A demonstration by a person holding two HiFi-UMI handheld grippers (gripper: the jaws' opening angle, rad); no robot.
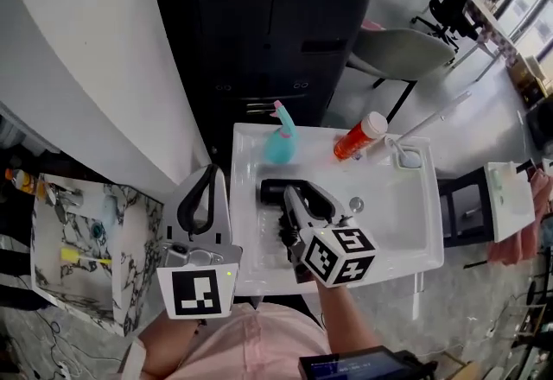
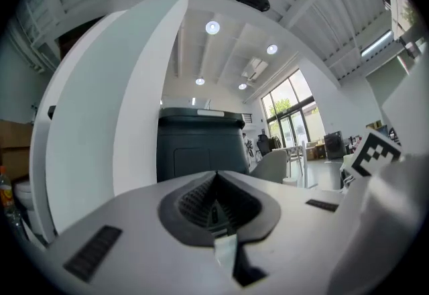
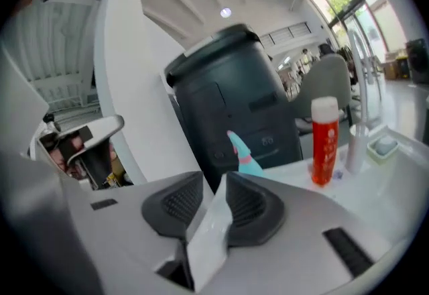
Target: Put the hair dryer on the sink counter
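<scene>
The black hair dryer (image 1: 275,191) lies in the white sink counter (image 1: 406,227), near its left side. My right gripper (image 1: 308,196) hovers right over it, jaws on either side of the dryer's right end, pointing away from me. In the right gripper view the right gripper (image 3: 214,188) shows a narrow gap between its dark pads with nothing in it, and the dryer is hidden below the jaws. My left gripper (image 1: 208,171) is off the counter's left edge, its pads (image 2: 201,201) pressed together and empty.
A teal spray bottle (image 1: 281,142) and an orange bottle (image 1: 359,136) stand at the counter's back edge, beside a white cup (image 1: 407,155). A dark cabinet (image 1: 259,33) rises behind. A marble-topped table (image 1: 130,236) with small items is at the left.
</scene>
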